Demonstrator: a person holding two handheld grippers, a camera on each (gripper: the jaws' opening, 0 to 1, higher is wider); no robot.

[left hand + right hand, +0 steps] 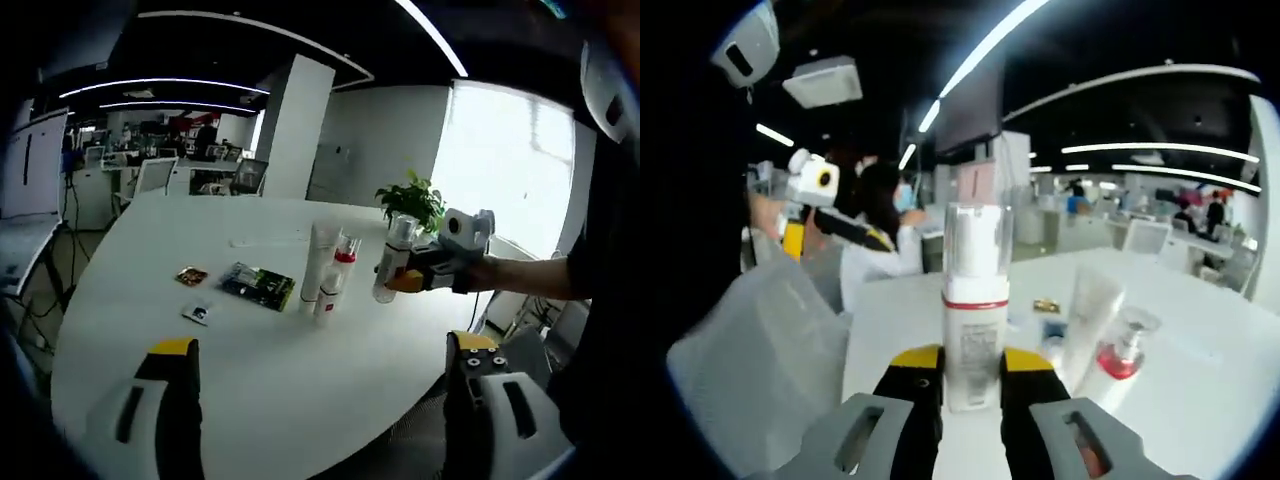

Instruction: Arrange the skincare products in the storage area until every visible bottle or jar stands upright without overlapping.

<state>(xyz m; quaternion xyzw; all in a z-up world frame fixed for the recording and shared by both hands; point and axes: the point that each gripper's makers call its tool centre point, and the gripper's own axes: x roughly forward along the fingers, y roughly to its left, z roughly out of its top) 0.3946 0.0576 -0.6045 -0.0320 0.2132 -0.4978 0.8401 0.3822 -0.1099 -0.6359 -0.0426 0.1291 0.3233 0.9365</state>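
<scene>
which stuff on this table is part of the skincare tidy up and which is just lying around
Job:
pump bottle held in right gripper
white tube
red-capped bottle

Lying about:
green packet
brown sachet
small white sachet
plant

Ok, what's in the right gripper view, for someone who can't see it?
The right tongs grip a clear-capped white bottle upright over a white table. To their right stand a white tube and a pump bottle with red liquid.

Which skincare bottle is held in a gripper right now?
The clear-capped pump bottle, clamped in the right gripper; the white tube and red-collared bottle stand free.
</scene>
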